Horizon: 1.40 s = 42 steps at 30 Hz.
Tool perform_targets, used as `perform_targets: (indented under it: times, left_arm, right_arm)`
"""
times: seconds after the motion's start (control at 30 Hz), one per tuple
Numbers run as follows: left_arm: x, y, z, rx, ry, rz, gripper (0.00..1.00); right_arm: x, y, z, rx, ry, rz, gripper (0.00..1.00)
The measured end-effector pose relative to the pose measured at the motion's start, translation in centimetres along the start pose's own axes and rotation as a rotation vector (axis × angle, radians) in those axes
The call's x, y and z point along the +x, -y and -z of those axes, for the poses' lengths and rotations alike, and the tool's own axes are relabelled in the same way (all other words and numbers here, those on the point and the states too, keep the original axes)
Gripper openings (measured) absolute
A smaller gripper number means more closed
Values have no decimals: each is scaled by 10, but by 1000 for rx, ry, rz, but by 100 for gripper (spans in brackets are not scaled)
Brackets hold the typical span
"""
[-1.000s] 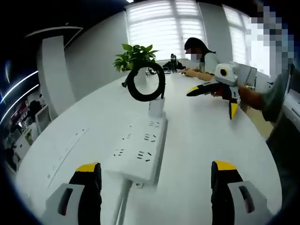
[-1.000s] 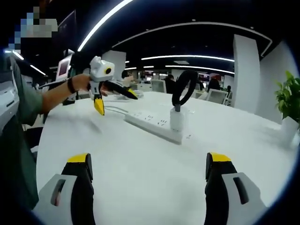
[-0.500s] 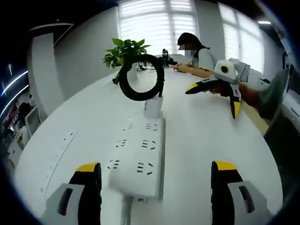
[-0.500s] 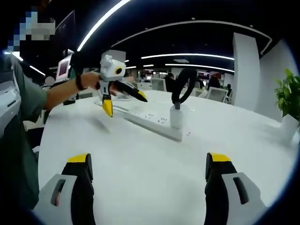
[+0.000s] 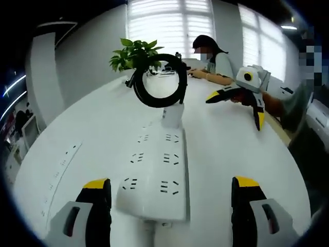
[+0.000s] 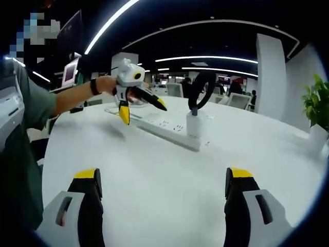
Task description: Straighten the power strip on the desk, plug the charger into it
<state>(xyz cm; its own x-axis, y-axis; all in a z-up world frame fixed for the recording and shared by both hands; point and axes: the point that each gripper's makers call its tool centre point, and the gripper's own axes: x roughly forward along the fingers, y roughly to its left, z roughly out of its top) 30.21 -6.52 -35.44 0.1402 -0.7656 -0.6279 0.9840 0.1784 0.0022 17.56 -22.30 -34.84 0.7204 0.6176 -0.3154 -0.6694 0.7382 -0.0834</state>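
- My left gripper point(image 5: 169, 206) is open and holds nothing; its jaws stand wide on either side of the near end of the strip point(image 5: 154, 172).
- The strip lies flat on the white desk point(image 5: 231, 149), running away from me.
- The charger point(image 5: 172, 116) stands plugged in at the strip's far end, its black cable point(image 5: 158, 81) coiled in a ring above it.
- My right gripper point(image 5: 247, 95) hovers over the desk to the right, jaws spread, empty.
- Beyond: a plant point(image 5: 134, 54) and a seated person point(image 5: 213, 56).
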Motion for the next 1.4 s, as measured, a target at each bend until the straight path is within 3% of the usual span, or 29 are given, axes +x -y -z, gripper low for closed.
perform_targets:
  times: [0.53, 1.07, 1.4]
  left_arm:
    - [20, -18, -4, 6, -34, 25, 99]
    - [45, -19, -10, -2, -28, 64, 99]
    - [57, -22, -16, -24, -12, 59, 88]
  right_arm:
    - [-3, -3, 1, 4, -6, -9, 98]
    - [-2, -1, 3, 3, -17, -10, 98]
    - [-1, -2, 8, 6, -28, -18, 98]
